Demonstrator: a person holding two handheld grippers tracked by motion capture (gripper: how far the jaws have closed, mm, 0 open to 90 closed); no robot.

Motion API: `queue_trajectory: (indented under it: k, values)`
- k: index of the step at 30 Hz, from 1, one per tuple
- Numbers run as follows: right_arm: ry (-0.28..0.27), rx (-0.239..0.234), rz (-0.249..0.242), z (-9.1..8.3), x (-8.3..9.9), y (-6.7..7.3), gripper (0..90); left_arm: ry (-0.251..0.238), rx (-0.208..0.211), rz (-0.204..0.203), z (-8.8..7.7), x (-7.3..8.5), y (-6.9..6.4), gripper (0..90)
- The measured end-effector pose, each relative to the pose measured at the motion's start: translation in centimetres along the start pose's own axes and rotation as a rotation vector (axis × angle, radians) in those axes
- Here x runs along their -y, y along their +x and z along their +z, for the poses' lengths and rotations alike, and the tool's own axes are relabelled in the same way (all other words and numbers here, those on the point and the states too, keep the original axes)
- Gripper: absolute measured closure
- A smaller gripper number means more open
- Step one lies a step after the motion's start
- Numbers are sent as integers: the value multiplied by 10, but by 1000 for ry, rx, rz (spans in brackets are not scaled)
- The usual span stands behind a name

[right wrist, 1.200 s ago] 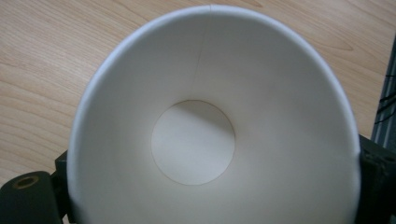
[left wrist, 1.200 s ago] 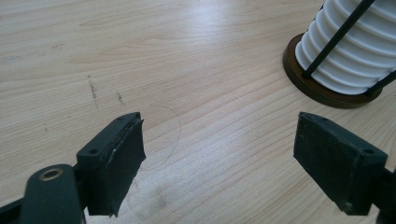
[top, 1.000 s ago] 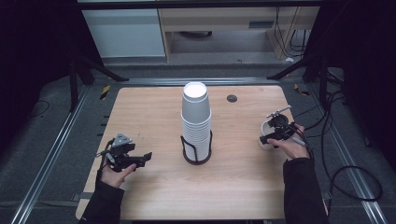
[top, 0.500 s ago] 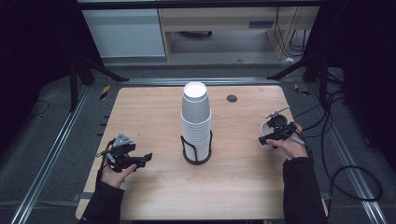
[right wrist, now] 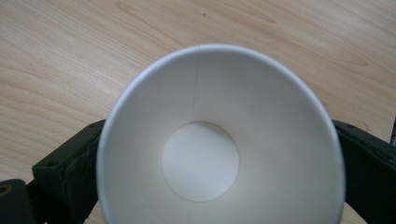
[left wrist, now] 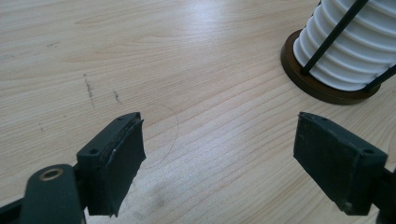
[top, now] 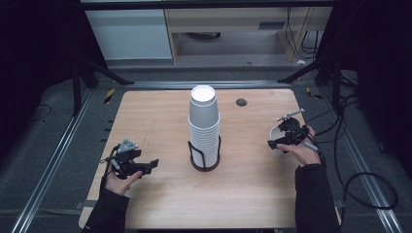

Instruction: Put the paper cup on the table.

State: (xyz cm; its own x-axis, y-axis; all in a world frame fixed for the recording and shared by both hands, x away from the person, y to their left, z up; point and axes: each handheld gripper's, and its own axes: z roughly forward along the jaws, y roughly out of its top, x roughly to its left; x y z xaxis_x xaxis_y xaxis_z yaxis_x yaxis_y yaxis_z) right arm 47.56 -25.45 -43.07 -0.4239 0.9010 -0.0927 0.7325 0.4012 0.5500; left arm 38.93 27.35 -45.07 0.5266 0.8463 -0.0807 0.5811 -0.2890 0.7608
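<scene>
Standing between the right gripper (right wrist: 205, 154) jaws, just opening: white cup (right wrist: 219, 140); left gripper (left wrist: 219, 163) gaping near cup stack (top: 204, 124), wire holder (top: 204, 158).

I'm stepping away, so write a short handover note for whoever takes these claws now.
Left claw: open, nothing between its jaws, low over the table left of the cup stack.
Right claw: jaws have just been opening, one paper cup between them, mouth up, at the table's right side.
Done: a single cup stands apart from the stack.
Left: back the right claw off; the stack sits in its holder.
</scene>
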Motion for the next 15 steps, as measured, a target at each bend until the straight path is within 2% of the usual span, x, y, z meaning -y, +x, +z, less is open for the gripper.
queue_trajectory:
  k: [4, 5, 6, 10, 13, 15]
  values:
    - [-41, 15, 9, -12, -1, -1, 16, -2, 0, -1, 0, 0, 0, 155]
    - [-69, 23, 7, -21, -2, -1, 16, -2, -2, -1, -1, 0, 0, 155]
    - [-69, 23, 7, -21, -2, -1, 16, -2, -2, -1, -1, 0, 0, 155]
    - [-148, 10, 7, -42, -2, 2, 17, -6, -4, -1, -1, 0, 0, 154]
    - [-185, 8, 6, -54, 2, 4, 17, -9, -8, -2, -2, 0, 1, 153]
    - [-211, -4, 25, -62, 6, 6, 18, -11, -12, 1, -2, 0, 2, 151]
